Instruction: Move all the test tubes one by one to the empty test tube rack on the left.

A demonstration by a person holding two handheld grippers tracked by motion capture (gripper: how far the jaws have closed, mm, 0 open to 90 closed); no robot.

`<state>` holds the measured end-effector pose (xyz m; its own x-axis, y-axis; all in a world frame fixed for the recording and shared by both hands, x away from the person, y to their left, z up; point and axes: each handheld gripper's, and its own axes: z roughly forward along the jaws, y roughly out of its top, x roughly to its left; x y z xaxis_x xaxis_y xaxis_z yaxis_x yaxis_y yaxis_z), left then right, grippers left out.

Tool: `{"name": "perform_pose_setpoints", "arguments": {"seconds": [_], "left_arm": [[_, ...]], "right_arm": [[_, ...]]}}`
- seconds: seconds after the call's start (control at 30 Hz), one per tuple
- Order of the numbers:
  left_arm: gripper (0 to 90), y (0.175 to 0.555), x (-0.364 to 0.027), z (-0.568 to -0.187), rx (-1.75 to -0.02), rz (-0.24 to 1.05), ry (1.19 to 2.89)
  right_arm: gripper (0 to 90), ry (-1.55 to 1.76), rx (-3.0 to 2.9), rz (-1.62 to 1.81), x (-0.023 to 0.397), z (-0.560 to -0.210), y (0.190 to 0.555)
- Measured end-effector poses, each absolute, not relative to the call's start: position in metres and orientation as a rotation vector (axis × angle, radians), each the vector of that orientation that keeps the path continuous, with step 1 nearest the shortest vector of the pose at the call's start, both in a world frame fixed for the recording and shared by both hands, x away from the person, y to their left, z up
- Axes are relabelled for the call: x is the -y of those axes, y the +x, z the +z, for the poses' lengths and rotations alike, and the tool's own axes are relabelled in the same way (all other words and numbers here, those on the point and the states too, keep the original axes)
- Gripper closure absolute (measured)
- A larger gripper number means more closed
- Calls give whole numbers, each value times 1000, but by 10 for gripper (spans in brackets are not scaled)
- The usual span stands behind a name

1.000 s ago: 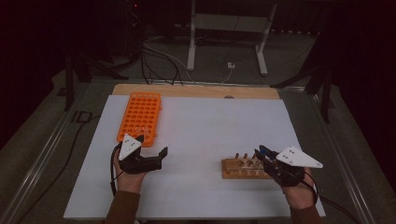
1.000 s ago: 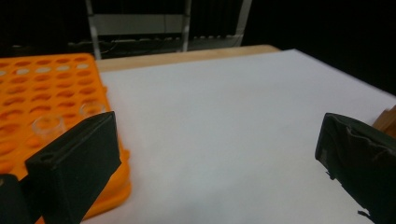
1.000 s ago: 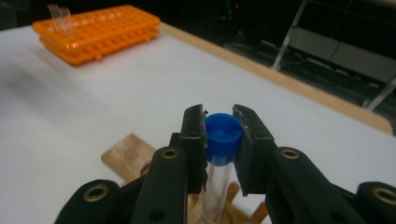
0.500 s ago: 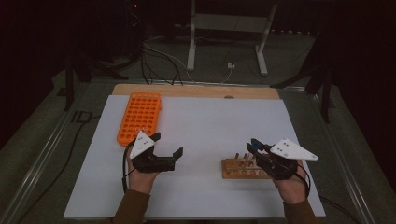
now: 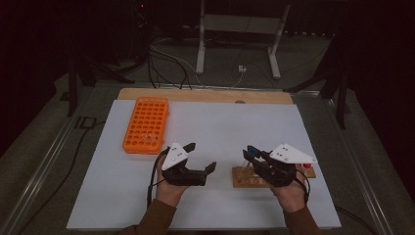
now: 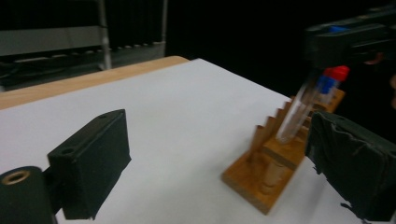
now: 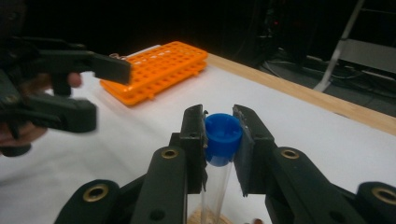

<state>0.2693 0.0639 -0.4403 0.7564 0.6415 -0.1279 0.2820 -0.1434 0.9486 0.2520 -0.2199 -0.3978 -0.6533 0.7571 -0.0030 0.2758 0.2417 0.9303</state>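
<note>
Right gripper point(image 7: 218, 140): clamps blue-capped tube point(image 7: 222, 137) over rack point(image 5: 247, 177); we lift straight (avoiding neighbours); left gripper point(image 5: 201, 157), nine o'clock: wide, just narrowing, empty.

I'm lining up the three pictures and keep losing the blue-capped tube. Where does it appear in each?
High view: blue-capped tube right of centre, at the right gripper tips above the wooden rack.
Left gripper view: upper right, slanting above the rack.
Right gripper view: centre, cap clamped by the jaws.
Shared landmark: the white table sheet.
</note>
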Motion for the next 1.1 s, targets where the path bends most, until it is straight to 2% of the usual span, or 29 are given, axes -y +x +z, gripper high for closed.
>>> {"name": "perform_pose_setpoints", "arguments": {"seconds": [0.17,0.27,0.4,0.63,0.9,1.07,1.1], "left_arm": [[163,268,-47,-441,-665,319,1772],[170,267,-35,-441,-637,309,1809],[232,264,-24,-442,-629,301,1829],[508,262,-18,-444,-558,239,1832],[756,261,-19,-444,-535,230,1838],[776,258,-19,-443,-513,244,1849],[777,258,-19,-443,-517,246,1846]], "right_arm": [[750,926,-2088,1449,208,-398,252],[750,908,-2106,1456,199,-399,251],[750,904,-2122,1467,192,-401,251],[750,889,-2144,1481,185,-403,250],[750,884,-2165,1490,182,-404,249],[740,878,-2173,1505,184,-404,248],[695,868,-2175,1508,184,-403,248]]}}
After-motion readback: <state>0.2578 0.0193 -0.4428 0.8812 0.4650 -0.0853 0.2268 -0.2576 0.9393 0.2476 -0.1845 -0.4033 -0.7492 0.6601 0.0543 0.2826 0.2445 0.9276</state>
